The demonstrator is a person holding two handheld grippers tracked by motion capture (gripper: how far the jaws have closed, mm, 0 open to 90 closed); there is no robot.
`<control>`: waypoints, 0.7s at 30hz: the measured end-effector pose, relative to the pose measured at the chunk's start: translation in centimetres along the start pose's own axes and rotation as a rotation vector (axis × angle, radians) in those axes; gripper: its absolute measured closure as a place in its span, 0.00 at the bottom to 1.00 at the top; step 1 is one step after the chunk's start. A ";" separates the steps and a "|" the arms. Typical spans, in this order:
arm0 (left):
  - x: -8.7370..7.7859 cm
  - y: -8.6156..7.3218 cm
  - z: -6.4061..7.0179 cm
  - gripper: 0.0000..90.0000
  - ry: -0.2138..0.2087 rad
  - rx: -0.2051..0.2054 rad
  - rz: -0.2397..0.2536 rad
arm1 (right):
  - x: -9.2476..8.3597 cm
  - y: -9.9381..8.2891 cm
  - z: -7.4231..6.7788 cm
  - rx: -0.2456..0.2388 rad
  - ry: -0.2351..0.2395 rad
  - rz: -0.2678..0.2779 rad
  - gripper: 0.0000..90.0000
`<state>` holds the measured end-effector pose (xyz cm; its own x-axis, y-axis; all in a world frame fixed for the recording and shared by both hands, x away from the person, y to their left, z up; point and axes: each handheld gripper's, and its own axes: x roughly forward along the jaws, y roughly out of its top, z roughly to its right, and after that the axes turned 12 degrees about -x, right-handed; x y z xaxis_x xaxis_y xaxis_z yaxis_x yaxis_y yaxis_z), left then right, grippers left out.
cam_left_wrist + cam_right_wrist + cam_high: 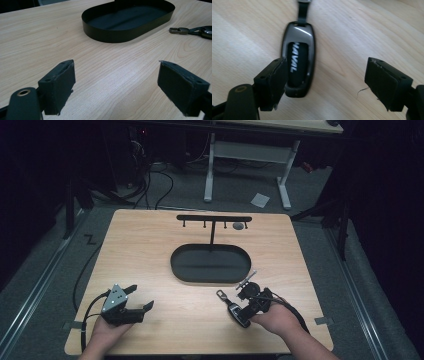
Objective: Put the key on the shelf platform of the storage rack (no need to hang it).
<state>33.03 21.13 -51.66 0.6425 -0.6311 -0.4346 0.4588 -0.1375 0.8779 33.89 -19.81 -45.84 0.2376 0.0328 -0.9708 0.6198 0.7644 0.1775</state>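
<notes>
The key fob [298, 65] was laid flat on the table [150, 250], near the tray [210, 265], its strap and clasp [178, 30] stretched toward that tray. The right gripper [324, 82] was held over it with jaws spread wide, nothing clamped, the fob just beside the left-hand pad. The left gripper [116, 87] was also held open, well apart from the fob, above bare wood.

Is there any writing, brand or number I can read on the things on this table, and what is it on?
"HAVAL": white letters along the black middle of the key fob, seen in the right gripper view.
The tray, the rack and the fob's clip show no readable text.
</notes>
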 end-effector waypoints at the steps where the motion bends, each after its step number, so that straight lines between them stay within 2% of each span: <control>1: 0.0 0.0 0.0 0.17 0.000 -0.001 0.002 | 0.1 0.2 -0.3 -0.003 0.003 -0.001 0.21; 7: 0.0 0.0 0.0 0.17 -0.004 0.002 -0.001 | 1.4 0.9 -1.6 -0.027 0.045 -0.024 0.22; 11: 0.0 0.0 0.0 0.17 -0.004 0.002 -0.002 | 2.1 1.0 -2.0 -0.027 0.060 -0.046 0.23; 18: 0.0 0.0 0.0 0.17 -0.003 0.002 -0.003 | 3.5 1.1 -2.2 -0.047 0.086 -0.084 0.26; 21: 0.0 0.0 0.0 0.17 -0.003 0.002 -0.002 | 3.6 1.4 -2.1 -0.027 0.096 -0.077 0.30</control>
<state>33.05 21.14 -51.64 0.6398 -0.6331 -0.4357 0.4588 -0.1402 0.8774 34.03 -17.29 -49.44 0.1164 0.0338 -0.9926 0.6124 0.7844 0.0985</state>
